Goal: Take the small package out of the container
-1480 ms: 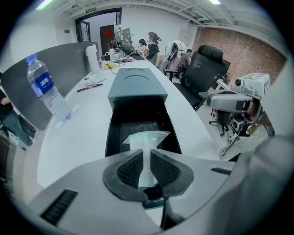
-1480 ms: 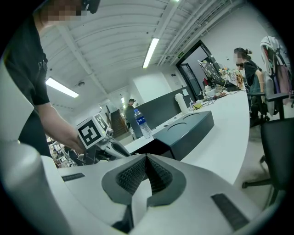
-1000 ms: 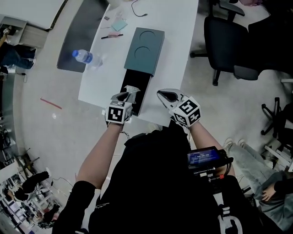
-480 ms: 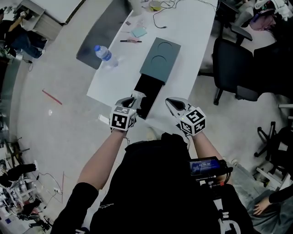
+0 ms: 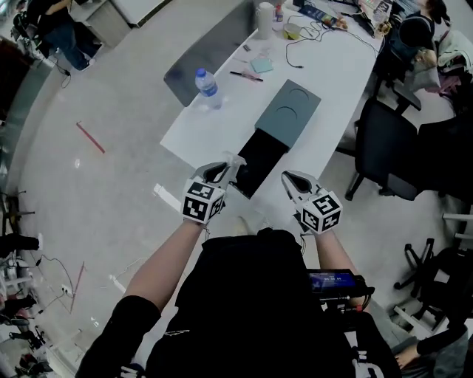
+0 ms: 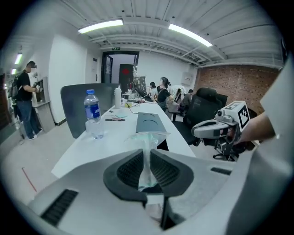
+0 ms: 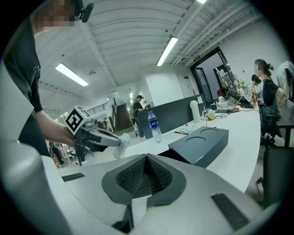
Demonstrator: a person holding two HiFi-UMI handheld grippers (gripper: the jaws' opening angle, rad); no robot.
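Observation:
The small package (image 5: 235, 161) is a clear plastic bag with something pale green inside. My left gripper (image 5: 224, 170) is shut on it and holds it just above the near left corner of the container's open black tray (image 5: 260, 159). In the left gripper view the bag (image 6: 148, 147) stands pinched between the jaws. The container's grey-green lid (image 5: 290, 117) is slid back along the white table (image 5: 214, 125). My right gripper (image 5: 290, 179) hangs to the right of the tray's near end, shut with nothing in it. The right gripper view shows the left gripper (image 7: 98, 137) with the bag (image 7: 120, 144).
A water bottle (image 5: 207, 88) stands left of the container, and a pen (image 5: 242, 75), a green note pad (image 5: 260, 65) and a white cup (image 5: 264, 21) lie further back. Black office chairs (image 5: 388, 148) stand at the table's right side. The table's near edge runs just under my grippers.
The head view has swung, so the table and container now sit higher and further right. Both grippers stay at the container's near end, the left still holding the package.

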